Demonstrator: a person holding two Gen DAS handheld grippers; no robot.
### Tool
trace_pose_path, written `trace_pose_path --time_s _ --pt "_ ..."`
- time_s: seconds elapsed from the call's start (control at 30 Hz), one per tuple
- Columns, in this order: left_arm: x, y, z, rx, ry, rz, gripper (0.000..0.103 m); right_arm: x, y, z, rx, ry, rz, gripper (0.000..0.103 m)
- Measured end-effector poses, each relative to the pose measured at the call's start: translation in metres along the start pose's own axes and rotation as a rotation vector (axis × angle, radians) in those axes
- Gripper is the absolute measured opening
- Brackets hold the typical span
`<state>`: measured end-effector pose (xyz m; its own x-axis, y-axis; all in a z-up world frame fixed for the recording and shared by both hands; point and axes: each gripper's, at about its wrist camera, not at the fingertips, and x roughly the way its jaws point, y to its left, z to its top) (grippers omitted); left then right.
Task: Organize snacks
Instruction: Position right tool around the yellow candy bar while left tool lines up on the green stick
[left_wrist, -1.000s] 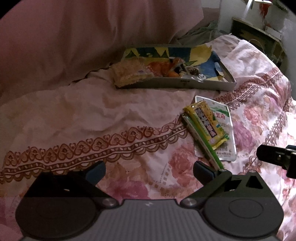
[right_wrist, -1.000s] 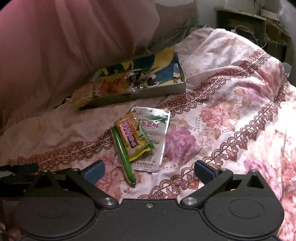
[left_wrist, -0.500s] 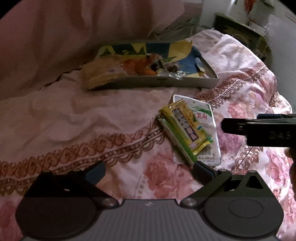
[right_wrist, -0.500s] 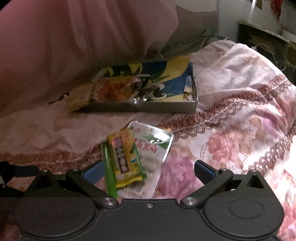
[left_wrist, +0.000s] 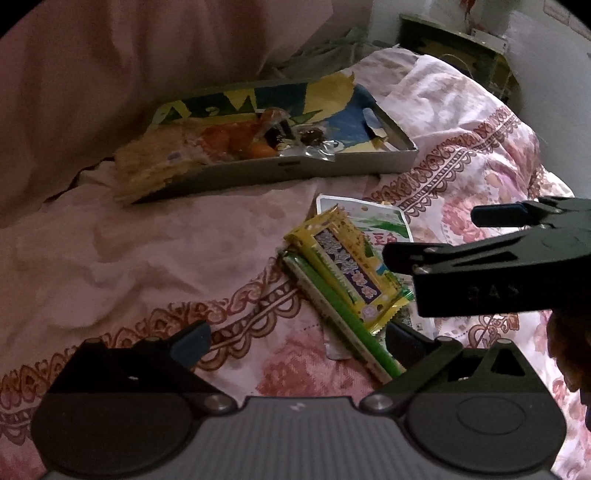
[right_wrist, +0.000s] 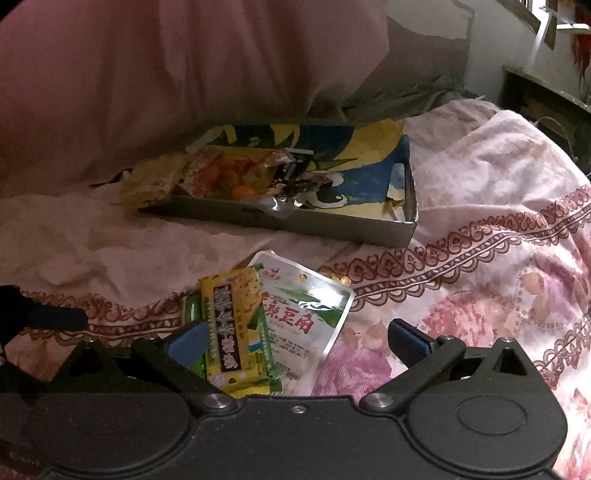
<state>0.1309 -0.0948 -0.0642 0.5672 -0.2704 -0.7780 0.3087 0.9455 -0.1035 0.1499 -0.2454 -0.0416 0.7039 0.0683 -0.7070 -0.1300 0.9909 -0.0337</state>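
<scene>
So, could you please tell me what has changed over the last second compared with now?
The right gripper has moved forward over the yellow snack packet, jaws open, holding nothing. The left gripper has also closed in on the pile, open. The packet, green stick pack, white pouch and grey tray have not moved.

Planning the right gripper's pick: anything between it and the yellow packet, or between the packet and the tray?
Nothing visible blocks either. The right gripper is open just short of the yellow packet, which tops the pile. Only bare bedspread lies before the tray.
</scene>
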Motion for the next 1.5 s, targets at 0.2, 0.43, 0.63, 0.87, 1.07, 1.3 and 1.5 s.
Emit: trace_pose_path --time_s 0.2,0.43,0.63,0.87,1.07,1.3,1.5 --pt "0.004 -0.006 0.001 0.041 -0.003 -0.001 0.103 0.014 0.001 0.002 -0.008 0.014 0.002 0.102" --pt "0.010 -0.017 -0.001 0.100 -0.008 -0.007 0.102 0.021 0.005 0.003 -0.027 0.034 0.000 0.102" --pt "0.022 -0.029 0.000 0.129 -0.002 -0.018 0.102 0.026 -0.003 0.005 0.011 0.054 -0.007 0.102" --pt "0.035 -0.020 0.001 0.069 0.079 -0.015 0.102 0.022 -0.014 0.007 0.075 0.051 0.006 0.102" --pt "0.038 -0.003 0.001 -0.043 0.119 -0.026 0.099 0.027 -0.013 0.004 0.095 0.068 0.059 0.099" --pt "0.025 0.009 0.000 -0.113 0.153 0.023 0.089 0.031 -0.003 -0.002 0.038 0.087 0.081 0.090" --pt "0.023 0.027 -0.001 -0.132 0.189 0.145 0.071 0.034 0.006 -0.006 -0.017 0.090 0.092 0.089"
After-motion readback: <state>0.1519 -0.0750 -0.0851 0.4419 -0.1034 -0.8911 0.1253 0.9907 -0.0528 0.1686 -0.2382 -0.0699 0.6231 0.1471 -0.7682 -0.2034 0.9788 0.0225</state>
